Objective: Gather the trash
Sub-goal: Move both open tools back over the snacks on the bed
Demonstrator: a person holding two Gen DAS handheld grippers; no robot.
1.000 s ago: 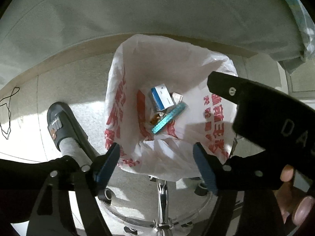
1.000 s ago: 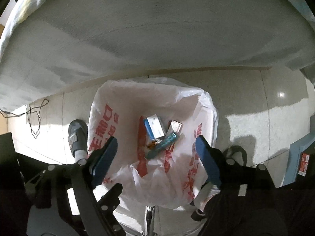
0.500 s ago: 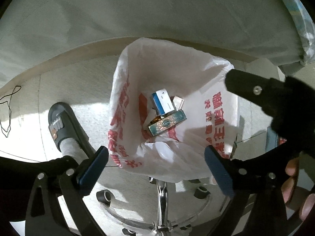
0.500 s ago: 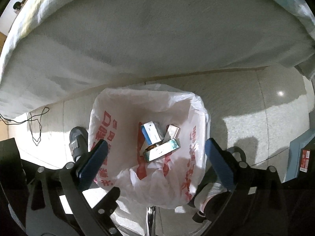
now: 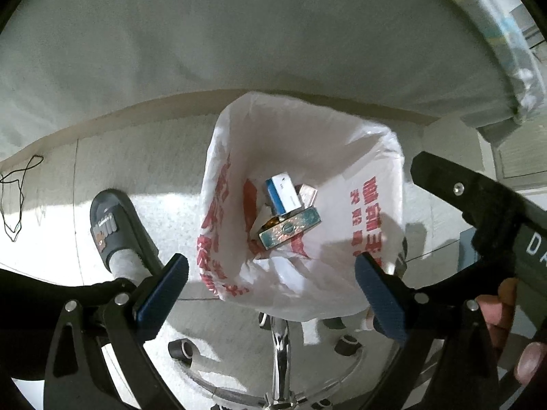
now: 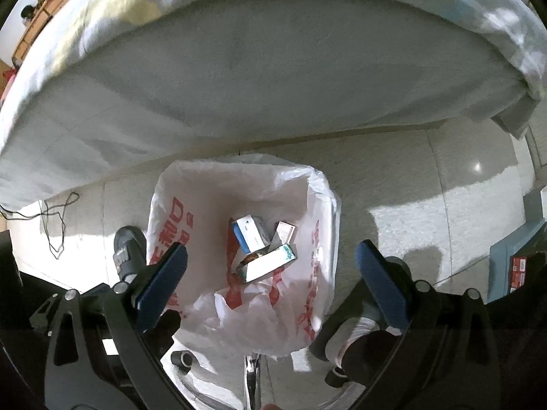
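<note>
The white plastic bag (image 5: 301, 205) printed with red characters stands open at the centre of the left wrist view, its mouth facing the camera. Inside it, near the middle of the frame, lie several pieces of trash: a blue-and-white box (image 5: 282, 193), a teal rectangular box (image 5: 290, 227) just below and touching it, and a small pale carton (image 5: 307, 193) at their right. The left gripper (image 5: 271, 294) is above the bag with its jaws spread wide and nothing between them; its blue pads (image 5: 162, 295) sit at the lower left and lower right of the frame, flanking the bag's near edge.

In the right wrist view the bag (image 6: 205, 212) lies at centre, slightly lower, and the same blue-and-white box (image 6: 248, 235), teal box (image 6: 268, 263) and pale carton (image 6: 285, 232) rest at its bottom. The right gripper (image 6: 271, 285) is also wide open and empty, its pads (image 6: 160, 285) framing the bag from the lower left and lower right.

The bag stands on a pale tiled floor (image 5: 143, 160), partly lit by a bright patch. Across the upper half of both views runs the grey side of a mattress (image 6: 273, 78), topped by a patterned sheet (image 6: 136, 3). A foot in a dark slipper (image 5: 112, 225) stands left of the bag. A thin black cable (image 5: 15, 201) lies at the left edge, and a chrome chair base with castors (image 5: 280, 352) fills the bottom centre.
</note>
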